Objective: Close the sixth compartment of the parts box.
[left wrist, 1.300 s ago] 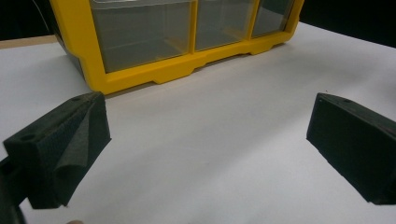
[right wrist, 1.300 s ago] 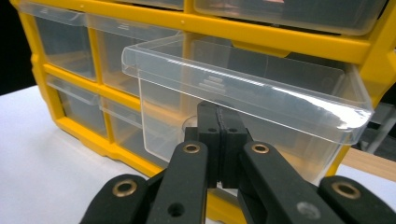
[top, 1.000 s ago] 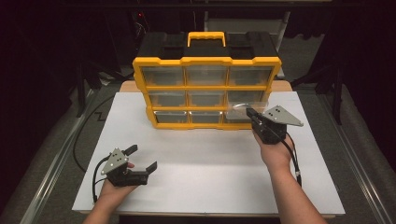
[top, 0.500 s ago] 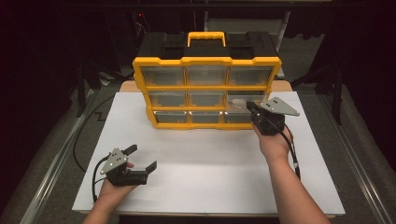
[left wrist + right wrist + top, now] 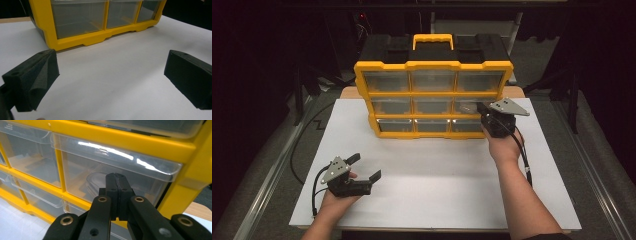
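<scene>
A: At centre, far half of white table (image 5: 437, 170): yellow plastic organiser cabinet (image 5: 434, 97) with nine clear drawers in three rows, black top, yellow carry handle. Standing upright, drawer fronts facing near edge.

B: And the drawer being approached?

A: Clear plastic drawer at right end of middle row (image 5: 110, 177), closed, with something rounded and transparent inside, too dim to identify. Right gripper (image 5: 116, 178) right up at its front, just under the overhanging pull lip; black jaws pressed flat together, nothing between. Whether touching the drawer: cannot tell.

B: Left side?

A: Left gripper (image 5: 364, 167) low over near left part of table, well apart from cabinet, jaws spread wide, empty.

B: Risks from here?

A: Likely aiming to hook or pull that lip. With jaws shut, no grip on lip, so possible slip off smooth plastic. Also, cabinet unbraced by left gripper; a hard tug might slide or tip whole cabinet forward. Too fast a pull might bring drawer fully out and spill contents.
</scene>
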Action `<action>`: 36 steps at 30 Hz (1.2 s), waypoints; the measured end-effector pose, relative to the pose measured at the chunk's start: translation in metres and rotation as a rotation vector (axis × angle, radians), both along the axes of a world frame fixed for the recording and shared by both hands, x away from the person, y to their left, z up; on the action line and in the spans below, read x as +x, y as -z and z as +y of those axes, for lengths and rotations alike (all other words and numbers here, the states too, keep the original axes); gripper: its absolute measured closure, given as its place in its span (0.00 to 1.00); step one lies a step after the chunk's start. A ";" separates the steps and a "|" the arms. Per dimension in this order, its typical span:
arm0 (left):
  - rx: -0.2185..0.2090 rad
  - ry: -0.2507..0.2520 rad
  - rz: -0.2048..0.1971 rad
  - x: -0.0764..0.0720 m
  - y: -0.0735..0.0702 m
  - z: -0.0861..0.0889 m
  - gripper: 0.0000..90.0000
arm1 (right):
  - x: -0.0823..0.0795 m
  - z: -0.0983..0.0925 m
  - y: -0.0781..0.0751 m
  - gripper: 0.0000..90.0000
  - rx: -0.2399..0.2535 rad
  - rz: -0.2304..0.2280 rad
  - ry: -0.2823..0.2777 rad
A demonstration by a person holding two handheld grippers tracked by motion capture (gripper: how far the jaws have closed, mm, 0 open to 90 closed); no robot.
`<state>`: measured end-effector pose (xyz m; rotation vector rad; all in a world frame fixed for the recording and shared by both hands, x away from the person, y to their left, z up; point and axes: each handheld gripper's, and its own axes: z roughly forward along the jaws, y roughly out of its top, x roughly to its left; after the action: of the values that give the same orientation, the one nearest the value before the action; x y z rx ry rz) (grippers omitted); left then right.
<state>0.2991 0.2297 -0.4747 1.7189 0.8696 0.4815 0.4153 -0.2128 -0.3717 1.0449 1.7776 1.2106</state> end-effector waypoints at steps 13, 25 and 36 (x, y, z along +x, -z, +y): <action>0.017 0.013 0.008 -0.003 0.001 -0.002 0.01 | 0.001 0.000 -0.002 1.00 -0.012 -0.007 -0.001; 0.031 0.007 0.010 -0.001 0.002 -0.002 0.01 | -0.005 -0.001 -0.004 1.00 -0.010 0.010 -0.019; 0.041 0.004 0.006 -0.004 0.001 0.000 0.01 | -0.035 -0.005 -0.010 1.00 0.004 -0.009 -0.053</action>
<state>0.2955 0.2298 -0.4758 1.7596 0.8663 0.4949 0.3801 -0.2176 -0.3619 0.9983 1.8075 1.2493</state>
